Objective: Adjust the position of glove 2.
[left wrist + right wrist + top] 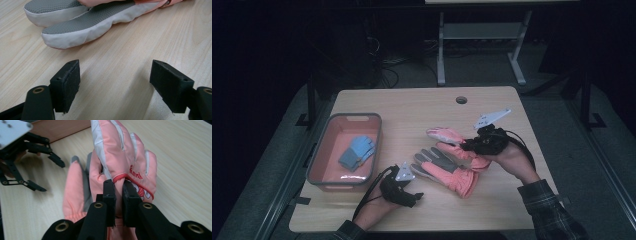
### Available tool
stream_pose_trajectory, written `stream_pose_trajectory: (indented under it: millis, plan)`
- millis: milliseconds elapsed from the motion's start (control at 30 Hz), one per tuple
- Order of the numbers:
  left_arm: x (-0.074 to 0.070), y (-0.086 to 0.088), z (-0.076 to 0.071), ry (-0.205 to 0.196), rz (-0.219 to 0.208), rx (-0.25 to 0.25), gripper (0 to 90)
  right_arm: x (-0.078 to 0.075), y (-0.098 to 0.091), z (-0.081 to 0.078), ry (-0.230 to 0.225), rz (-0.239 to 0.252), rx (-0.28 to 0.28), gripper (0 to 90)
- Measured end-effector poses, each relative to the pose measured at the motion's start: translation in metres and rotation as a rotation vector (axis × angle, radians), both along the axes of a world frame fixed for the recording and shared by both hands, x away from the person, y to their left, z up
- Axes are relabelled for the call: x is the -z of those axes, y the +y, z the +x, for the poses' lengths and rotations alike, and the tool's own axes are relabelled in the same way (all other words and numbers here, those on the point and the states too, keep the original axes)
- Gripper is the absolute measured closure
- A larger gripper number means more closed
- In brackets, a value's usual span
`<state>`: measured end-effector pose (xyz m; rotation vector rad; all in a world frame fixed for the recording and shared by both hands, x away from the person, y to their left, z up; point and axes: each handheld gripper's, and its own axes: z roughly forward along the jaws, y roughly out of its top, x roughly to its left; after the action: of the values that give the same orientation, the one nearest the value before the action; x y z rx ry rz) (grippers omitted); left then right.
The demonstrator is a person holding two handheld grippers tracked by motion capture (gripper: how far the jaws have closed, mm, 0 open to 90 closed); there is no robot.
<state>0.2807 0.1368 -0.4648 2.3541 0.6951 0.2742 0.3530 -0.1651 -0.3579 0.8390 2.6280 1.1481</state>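
Two pink ski gloves lie mid-table. One glove (444, 167) rests flat with its grey palm up, and its white-edged fingertips (82, 27) lie just ahead of my left gripper (115, 85), which is open on bare wood (414, 194). The other glove (447, 136) is pinched at its cuff by my right gripper (468, 146), its fingers pointing away to the left. In the right gripper view the jaws (118, 192) are shut on that glove's red-trimmed cuff (120, 152), above the flat glove (72, 185). The left gripper (52, 177) shows open at the upper left there.
A pink-lined grey basket (319, 150) stands at the table's left and holds a pair of blue gloves (357, 152). A cable hole (461, 100) sits near the far edge. Another desk's frame (482, 30) stands on the dark floor behind.
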Motion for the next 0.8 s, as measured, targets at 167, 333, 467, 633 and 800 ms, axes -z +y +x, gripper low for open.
stream_pose_trajectory:
  millis: [167,333,467,633,800]
  plan:
    - [0.001,0.000,0.001,0.008,-0.001,0.001,23.0,0.002,0.016,-0.006,0.006,-0.015,-0.026,82.9]
    - [0.001,0.001,0.001,0.007,-0.002,-0.002,23.0,0.005,0.034,-0.011,0.005,-0.054,-0.044,82.8]
    - [0.001,0.001,0.001,0.012,-0.006,-0.003,22.7,0.007,0.045,-0.015,0.002,-0.080,-0.059,82.3]
    - [0.002,0.002,0.001,0.012,-0.008,-0.001,22.0,0.016,0.057,-0.017,0.028,-0.114,-0.087,77.0]
    - [0.002,0.001,0.001,0.014,-0.008,-0.002,21.4,0.018,0.060,-0.018,0.052,-0.095,-0.101,65.1]
